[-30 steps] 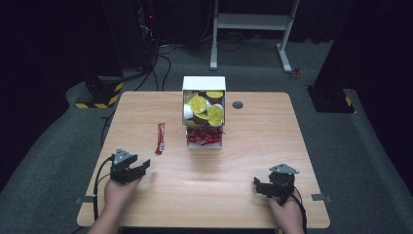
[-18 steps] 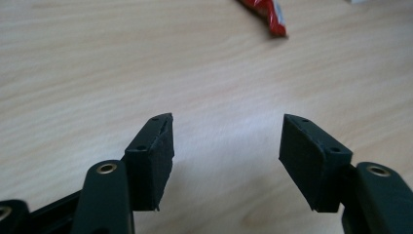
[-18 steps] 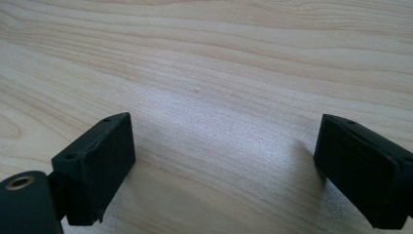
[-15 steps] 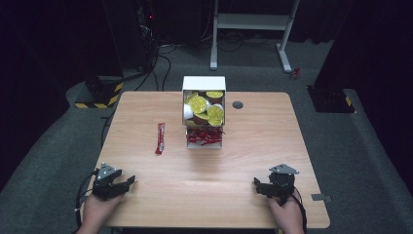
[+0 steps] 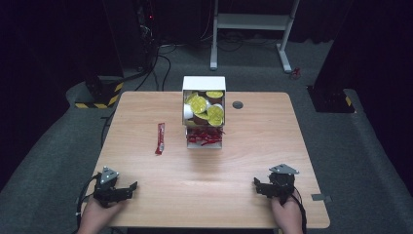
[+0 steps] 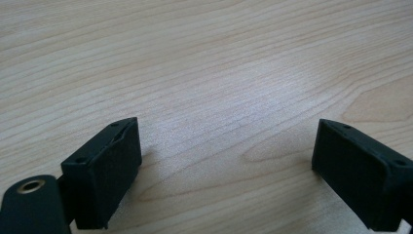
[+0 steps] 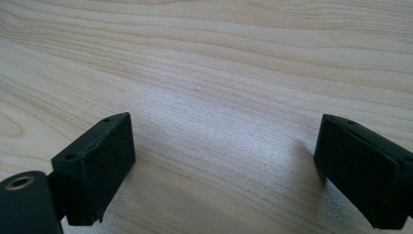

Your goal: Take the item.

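Observation:
My left gripper (image 5: 128,188) rests low over the near left part of the wooden table (image 5: 253,146), pointing right. Its jaws have just been opening, and in the left gripper view (image 6: 226,146) they stand wide apart with bare wood between them. My right gripper (image 5: 258,185) sits at the near right, pointing left, and is open over bare wood in the right gripper view (image 7: 226,146). A white box (image 5: 203,83) at the far middle holds several yellow-lidded cups (image 5: 198,103) and red packets (image 5: 204,136). A single red sachet (image 5: 159,138) lies to its left.
A small dark grommet hole (image 5: 237,105) sits right of the box. Grey carpet surrounds the table, with a white desk frame (image 5: 253,22) and cables behind it. The wood between the two grippers is bare.
My left gripper has drawn back toward the near left edge of the table and a little lower. The right gripper has kept still.

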`<action>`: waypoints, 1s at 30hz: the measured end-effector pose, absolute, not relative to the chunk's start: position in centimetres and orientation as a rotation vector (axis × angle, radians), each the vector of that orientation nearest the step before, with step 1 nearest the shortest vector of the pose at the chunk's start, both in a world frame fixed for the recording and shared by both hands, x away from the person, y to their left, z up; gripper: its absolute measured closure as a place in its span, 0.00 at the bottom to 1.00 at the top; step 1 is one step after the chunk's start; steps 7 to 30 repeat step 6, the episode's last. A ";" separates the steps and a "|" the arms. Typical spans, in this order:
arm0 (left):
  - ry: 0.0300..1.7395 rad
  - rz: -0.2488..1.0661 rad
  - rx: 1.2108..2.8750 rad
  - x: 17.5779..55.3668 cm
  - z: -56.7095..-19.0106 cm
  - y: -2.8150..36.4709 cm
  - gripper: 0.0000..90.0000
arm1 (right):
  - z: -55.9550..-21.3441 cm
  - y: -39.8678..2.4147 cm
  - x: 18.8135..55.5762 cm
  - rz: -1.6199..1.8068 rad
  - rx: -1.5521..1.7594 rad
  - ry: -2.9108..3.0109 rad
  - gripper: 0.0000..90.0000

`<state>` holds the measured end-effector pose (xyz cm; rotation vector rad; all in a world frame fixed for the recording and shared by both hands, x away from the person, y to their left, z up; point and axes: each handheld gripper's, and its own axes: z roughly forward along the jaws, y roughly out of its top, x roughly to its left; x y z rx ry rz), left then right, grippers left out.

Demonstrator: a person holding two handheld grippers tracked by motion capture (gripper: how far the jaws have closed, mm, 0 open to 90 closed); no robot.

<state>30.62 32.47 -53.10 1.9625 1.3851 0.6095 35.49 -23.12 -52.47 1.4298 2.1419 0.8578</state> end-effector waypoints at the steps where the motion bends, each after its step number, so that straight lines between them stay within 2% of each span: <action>1: 1.385 0.610 1.963 30.6 -53.1 32.5 0.12 | -52.5 -23.1 35.5 0.858 1.430 2.142 0.09; 30: 1.384 0.610 1.964 30.6 -53.1 32.5 0.12 | -52.5 -23.2 35.5 0.863 1.427 2.141 0.09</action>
